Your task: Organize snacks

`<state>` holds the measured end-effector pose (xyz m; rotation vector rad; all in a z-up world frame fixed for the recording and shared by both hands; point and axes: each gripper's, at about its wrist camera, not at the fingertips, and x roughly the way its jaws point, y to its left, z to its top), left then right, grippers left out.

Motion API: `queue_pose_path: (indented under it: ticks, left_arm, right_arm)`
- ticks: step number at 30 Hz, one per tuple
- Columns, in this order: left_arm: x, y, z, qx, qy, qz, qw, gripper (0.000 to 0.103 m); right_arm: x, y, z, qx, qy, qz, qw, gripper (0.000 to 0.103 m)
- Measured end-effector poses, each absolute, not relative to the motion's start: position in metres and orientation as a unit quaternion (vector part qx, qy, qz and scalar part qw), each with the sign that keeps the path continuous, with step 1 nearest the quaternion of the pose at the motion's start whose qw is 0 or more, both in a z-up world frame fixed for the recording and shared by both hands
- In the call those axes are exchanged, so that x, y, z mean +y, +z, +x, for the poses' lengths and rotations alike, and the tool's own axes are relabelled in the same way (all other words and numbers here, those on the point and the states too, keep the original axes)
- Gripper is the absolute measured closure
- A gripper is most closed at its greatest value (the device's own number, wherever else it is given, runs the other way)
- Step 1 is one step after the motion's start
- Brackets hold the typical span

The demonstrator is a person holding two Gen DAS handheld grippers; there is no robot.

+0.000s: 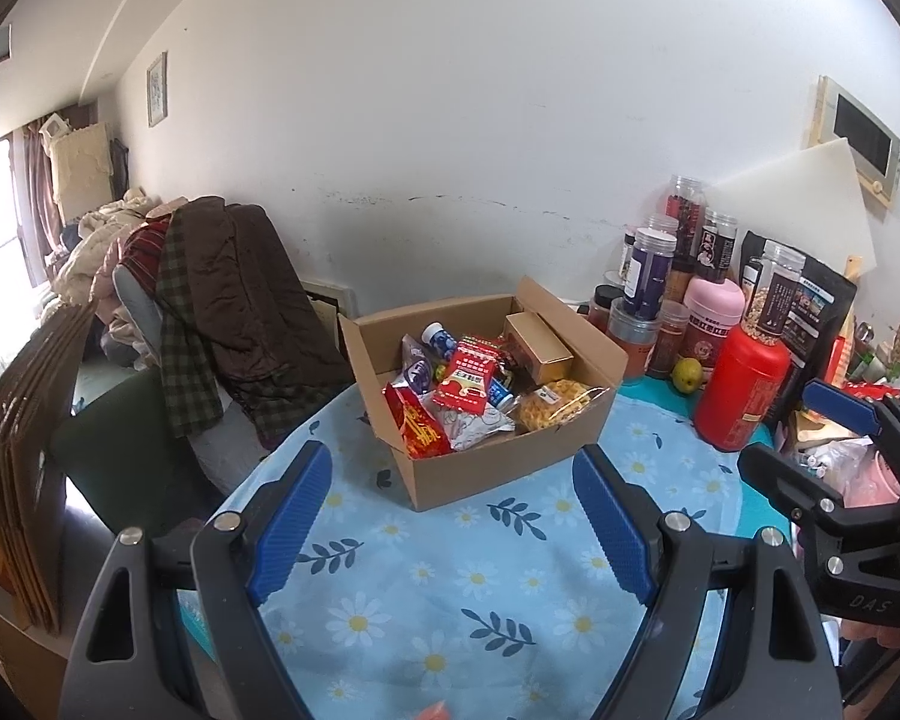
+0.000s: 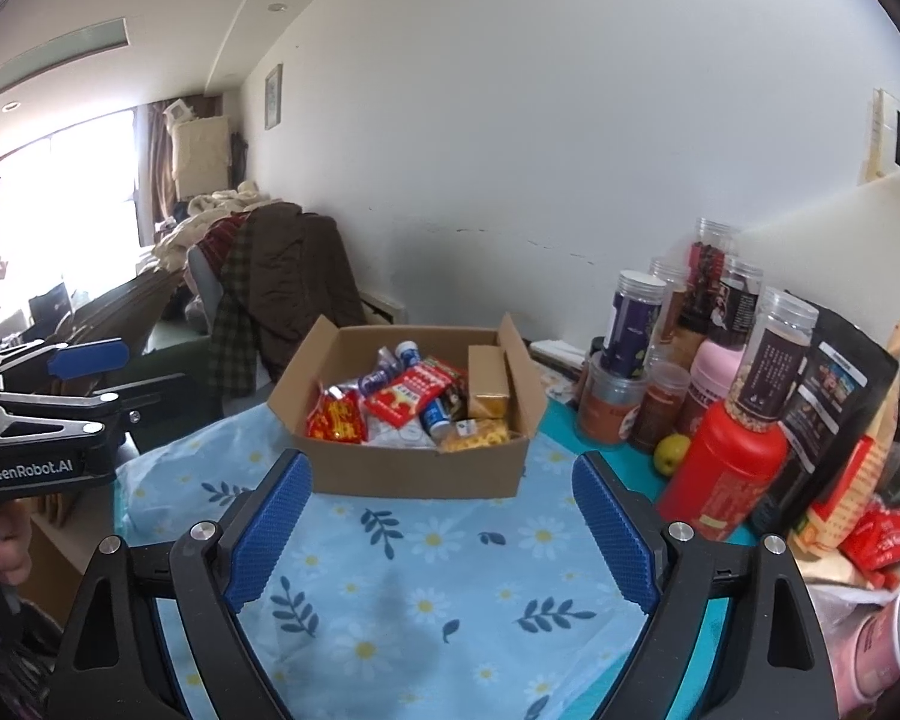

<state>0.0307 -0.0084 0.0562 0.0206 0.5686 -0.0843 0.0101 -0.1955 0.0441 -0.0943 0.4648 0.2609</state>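
Box (image 1: 498, 456): cardboard, flaps open, standing on the cloth (image 1: 450, 600) toward the wall, ahead of both my tools and apart from them.
Contents: red packet (image 1: 417, 426) at the near-left corner, red-and-white packet (image 1: 465, 381) in the middle, gold carton (image 1: 537, 348) along the right wall, yellow snack bag (image 1: 555, 405) at the near-right corner, small blue-capped bottles between them; all lie loose and overlapping.
Left gripper (image 1: 453, 516): my jaws stand wide with nothing between them, hovering over the cloth short of the box.
Right gripper (image 2: 444, 519): my jaws also stand wide and empty, lined up with the near wall of the box; no pad touches it.
Surroundings: jars (image 2: 636, 324), a red bottle (image 2: 720, 474) and a lemon-like fruit (image 2: 672, 453) crowd the table to the right of the box; loose red wrappers (image 2: 882, 537) lie at the far right edge.
Step in hand, as I judge it: start of a reach, either into the box or toward the loose wrappers on the right.
Method: I would approach from above, pads either side of one packet's narrow edge, and lift it straight up clear of the box walls.
Caution: foil packets are likely slippery and crushable, so I would close gently on a seam.
Clearance: my right tool has the red bottle close on its right; I would keep any swing toward the wrappers high.
Free tool: my left can steady the box wall if the box slides.
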Motion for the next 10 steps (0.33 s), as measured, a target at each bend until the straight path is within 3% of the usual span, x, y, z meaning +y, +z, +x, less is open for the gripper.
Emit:
queue_pose_path:
  ticks: [10]
  left_arm:
    - [-0.0093,0.0558,0.03,0.278,-0.03,0.017,0.96,0.02]
  right_arm:
    - [-0.1931,0.0421,0.0131,0.236,0.13,-0.048,0.962,0.012]
